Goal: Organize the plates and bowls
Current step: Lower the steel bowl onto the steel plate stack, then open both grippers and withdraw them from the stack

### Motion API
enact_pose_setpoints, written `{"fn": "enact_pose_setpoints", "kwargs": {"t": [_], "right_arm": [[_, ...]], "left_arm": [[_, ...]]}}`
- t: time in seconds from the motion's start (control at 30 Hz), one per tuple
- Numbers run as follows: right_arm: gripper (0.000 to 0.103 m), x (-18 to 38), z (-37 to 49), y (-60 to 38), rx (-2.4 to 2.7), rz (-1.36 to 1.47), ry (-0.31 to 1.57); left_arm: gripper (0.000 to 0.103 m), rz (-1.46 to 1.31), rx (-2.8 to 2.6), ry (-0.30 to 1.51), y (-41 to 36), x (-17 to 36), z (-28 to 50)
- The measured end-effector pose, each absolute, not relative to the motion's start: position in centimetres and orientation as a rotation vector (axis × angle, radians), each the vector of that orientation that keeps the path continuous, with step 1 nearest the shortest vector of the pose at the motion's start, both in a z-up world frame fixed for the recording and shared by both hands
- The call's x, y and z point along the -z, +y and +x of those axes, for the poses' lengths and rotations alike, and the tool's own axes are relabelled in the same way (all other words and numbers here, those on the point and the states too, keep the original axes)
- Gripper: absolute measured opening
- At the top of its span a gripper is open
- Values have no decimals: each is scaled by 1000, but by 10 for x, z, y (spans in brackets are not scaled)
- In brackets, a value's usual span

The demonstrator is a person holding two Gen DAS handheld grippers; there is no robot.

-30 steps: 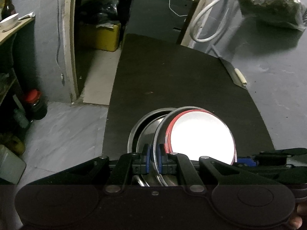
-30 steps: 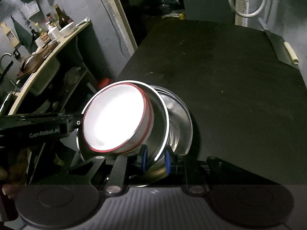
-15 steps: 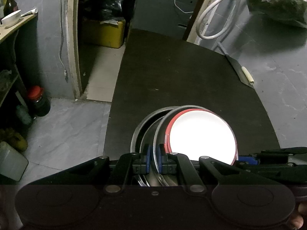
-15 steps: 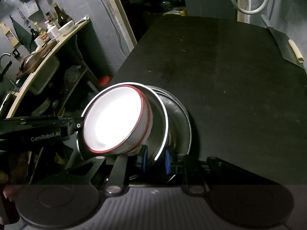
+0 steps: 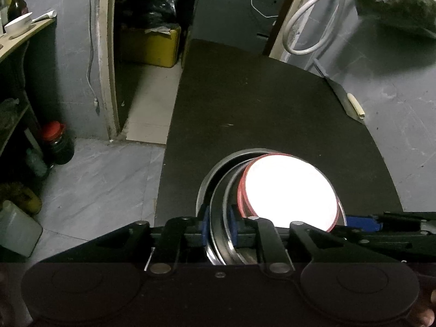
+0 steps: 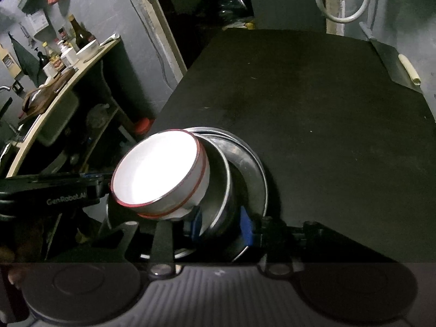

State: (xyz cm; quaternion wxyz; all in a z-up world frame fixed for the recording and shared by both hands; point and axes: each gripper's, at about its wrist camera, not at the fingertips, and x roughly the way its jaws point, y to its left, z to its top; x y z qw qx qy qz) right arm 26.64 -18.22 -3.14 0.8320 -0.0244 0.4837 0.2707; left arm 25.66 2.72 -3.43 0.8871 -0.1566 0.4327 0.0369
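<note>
A white bowl with a red rim [image 5: 288,190] [image 6: 158,175] sits tilted inside a steel bowl [image 5: 218,234] [image 6: 218,190], which rests in a larger steel plate [image 5: 215,169] [image 6: 253,171] on the black table [image 5: 259,109] [image 6: 313,109]. My left gripper [image 5: 219,227] has its blue pads around the steel bowl's rim, with small gaps showing. My right gripper [image 6: 222,226] stands wider, its pads astride the steel bowl's near rim and apart from it. Each gripper shows at the edge of the other's view.
A cleaver with a pale handle [image 5: 346,100] [image 6: 400,68] lies at the table's far right edge. A shelf with bottles and a white bowl [image 6: 87,49] stands left. A red-lidded jar [image 5: 55,143] and a yellow box [image 5: 152,45] are on the floor.
My right gripper's pads have spread apart from the steel bowl's rim. The stack has tilted more toward the left gripper. The left gripper's pads have opened slightly.
</note>
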Motion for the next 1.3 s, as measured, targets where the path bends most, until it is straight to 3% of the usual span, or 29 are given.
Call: {"fn": "enact_pose_setpoints", "kwargs": {"t": [0.27,0.5,0.57,0.63,0.9,1.13,1.3], "right_arm": [[39,28,260,-184,-531,-48,998],[40,26,252,-188,-502,-35,974],[52,25,249,-188,-483,-45,960],[59,26,249,-192,-461,-46,957],[69,24,242,-194,-462,-35,952],[88,15,225,-198,-440,-11,895],[100,7,205,-207,-409,16,835]], "left_arm": [[39,-316,-98,899,31,34,253],[49,-309,-119,877,32,31,248],[65,-299,-138,848,34,28,244],[69,-292,-137,823,35,24,241],[78,-278,-139,801,34,19,234],[99,-269,-152,776,39,11,218],[102,-257,-152,757,44,5,201]]}}
